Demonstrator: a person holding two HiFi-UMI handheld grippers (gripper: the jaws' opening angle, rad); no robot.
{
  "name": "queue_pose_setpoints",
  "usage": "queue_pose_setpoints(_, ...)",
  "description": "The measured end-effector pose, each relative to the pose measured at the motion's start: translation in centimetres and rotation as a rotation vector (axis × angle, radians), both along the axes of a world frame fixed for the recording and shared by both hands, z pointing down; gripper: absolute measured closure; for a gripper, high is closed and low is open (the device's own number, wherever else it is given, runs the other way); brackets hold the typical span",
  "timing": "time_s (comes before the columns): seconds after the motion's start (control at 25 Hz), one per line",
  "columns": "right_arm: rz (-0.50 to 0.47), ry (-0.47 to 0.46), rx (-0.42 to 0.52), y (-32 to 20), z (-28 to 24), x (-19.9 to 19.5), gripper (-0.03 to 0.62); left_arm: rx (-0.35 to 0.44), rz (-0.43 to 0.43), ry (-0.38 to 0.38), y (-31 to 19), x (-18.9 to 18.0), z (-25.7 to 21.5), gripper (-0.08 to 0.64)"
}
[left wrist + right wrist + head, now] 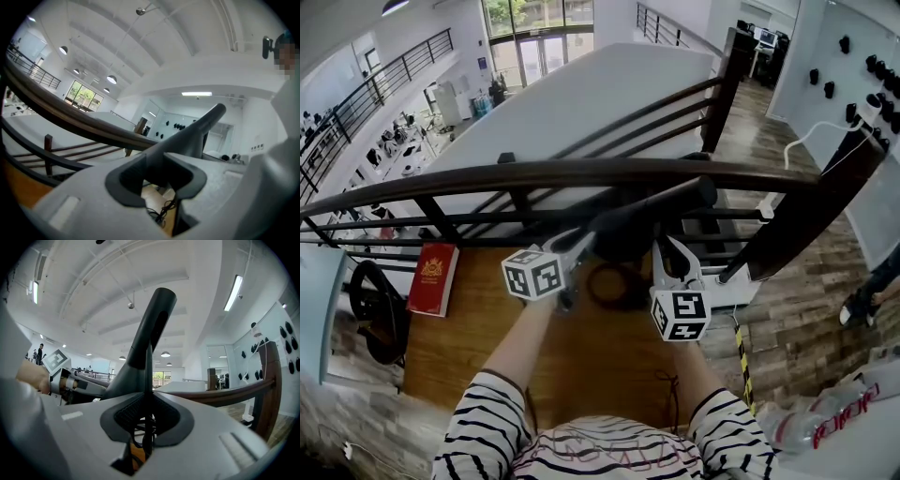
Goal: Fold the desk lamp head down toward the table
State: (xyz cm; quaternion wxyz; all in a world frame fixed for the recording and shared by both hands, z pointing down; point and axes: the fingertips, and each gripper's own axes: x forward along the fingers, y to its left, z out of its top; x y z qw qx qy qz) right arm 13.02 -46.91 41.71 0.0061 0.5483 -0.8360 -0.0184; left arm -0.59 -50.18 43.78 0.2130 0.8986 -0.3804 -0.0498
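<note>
From the head view, we see the lamp head (pixel 656 214) slanting to the far right above the wooden table (pixel 478 347), close to the railing (pixel 441 183). In the left gripper view, the left tongs (pixel 161 177) grip the lamp head. In the right gripper view, the right tongs (pixel 146 417) pinch the thin stem (pixel 148 376).

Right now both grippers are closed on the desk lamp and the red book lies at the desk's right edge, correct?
Not quite. The red book lies at the left edge of the desk, as the head view shows. The left gripper and right gripper are closed on the desk lamp.
</note>
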Motion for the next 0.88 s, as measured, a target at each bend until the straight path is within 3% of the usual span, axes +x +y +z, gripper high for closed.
queue_pose_setpoints(0.2, 0.005, -0.012, -0.026, 0.3, 0.6, -0.2, 0.502, 0.002, -0.002, -0.012, 0.0, -0.6, -0.1, 0.408)
queue_pose_setpoints(0.6, 0.025, -0.027, -0.052, 3.8, 1.0, 0.3, 0.489, 0.179, -0.055, -0.114, 3.8, -0.8, -2.5, 0.403)
queue_pose_setpoints(0.88, 0.030, -0.050, -0.080, 8.0, 1.4, -0.2, 0.489, 0.229, -0.016, -0.181, 9.2, -1.0, -2.0, 0.405)
